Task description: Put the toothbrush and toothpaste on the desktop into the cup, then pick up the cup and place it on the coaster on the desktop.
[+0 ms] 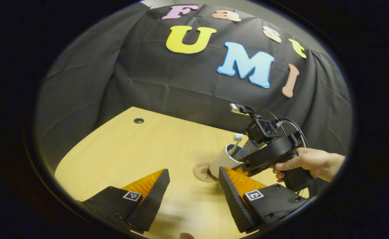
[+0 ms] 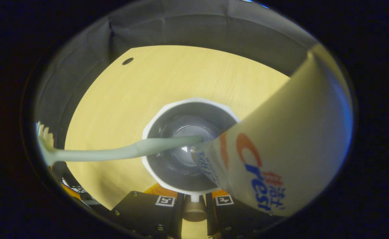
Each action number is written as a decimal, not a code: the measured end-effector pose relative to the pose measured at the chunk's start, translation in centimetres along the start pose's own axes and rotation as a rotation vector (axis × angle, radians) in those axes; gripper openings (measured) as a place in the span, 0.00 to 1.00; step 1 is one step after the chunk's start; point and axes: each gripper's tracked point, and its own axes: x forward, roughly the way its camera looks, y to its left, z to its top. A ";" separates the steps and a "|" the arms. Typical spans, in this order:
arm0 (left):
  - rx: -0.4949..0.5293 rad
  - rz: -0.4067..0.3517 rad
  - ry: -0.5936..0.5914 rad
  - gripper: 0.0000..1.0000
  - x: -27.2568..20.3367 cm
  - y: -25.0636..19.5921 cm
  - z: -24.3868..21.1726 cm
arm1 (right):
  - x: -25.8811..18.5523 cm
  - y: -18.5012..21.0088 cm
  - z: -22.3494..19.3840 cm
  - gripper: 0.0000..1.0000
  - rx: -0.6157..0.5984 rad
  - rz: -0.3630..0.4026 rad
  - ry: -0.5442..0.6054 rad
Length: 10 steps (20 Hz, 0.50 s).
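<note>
White cup (image 2: 168, 113), held by the right gripper (image 2: 194, 202); its two fingers sit drawn in close together at the near wall or rim, apparently clamped on it, which suits a carry with the contents kept upright; judged to be the transfer step toward the coaster (image 1: 205, 171). 
Toothbrush (image 2: 115, 153), pale green; handle down inside the cup, bristled head leaning out over the rim. 
Toothpaste (image 2: 280, 146), tube; narrow end down in the cup, wide end leaning out toward the camera; both items already loaded, so the first part of the task reads as done. 
Coaster, round, brownish, patterned; flat on the light wood surface (image 1: 138, 149), just beside the cup's base in the left gripper view; whether the cup touches the surface cannot be told. 
Left gripper (image 1: 191, 196), fingers spread wide, holding nothing, hovering low near the coaster; it could crowd the set-down. 
Hand (image 1: 309, 162) on the right gripper's handle; cables loop over its top. 
Small dark hole (image 1: 138, 120) in the surface, well apart. 
Black cloth wall behind.
</note>
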 end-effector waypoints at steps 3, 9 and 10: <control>-0.012 0.007 0.002 0.96 -0.4 0.5 0.1 | 0.5 1.2 0.7 0.29 -0.010 0.007 0.001; -0.018 0.020 0.000 0.96 -1.3 1.4 0.1 | 2.1 2.5 1.5 0.29 -0.024 -0.015 0.021; -0.023 0.023 -0.002 0.97 -1.4 1.5 0.0 | 1.9 2.4 1.3 0.29 -0.024 -0.017 0.025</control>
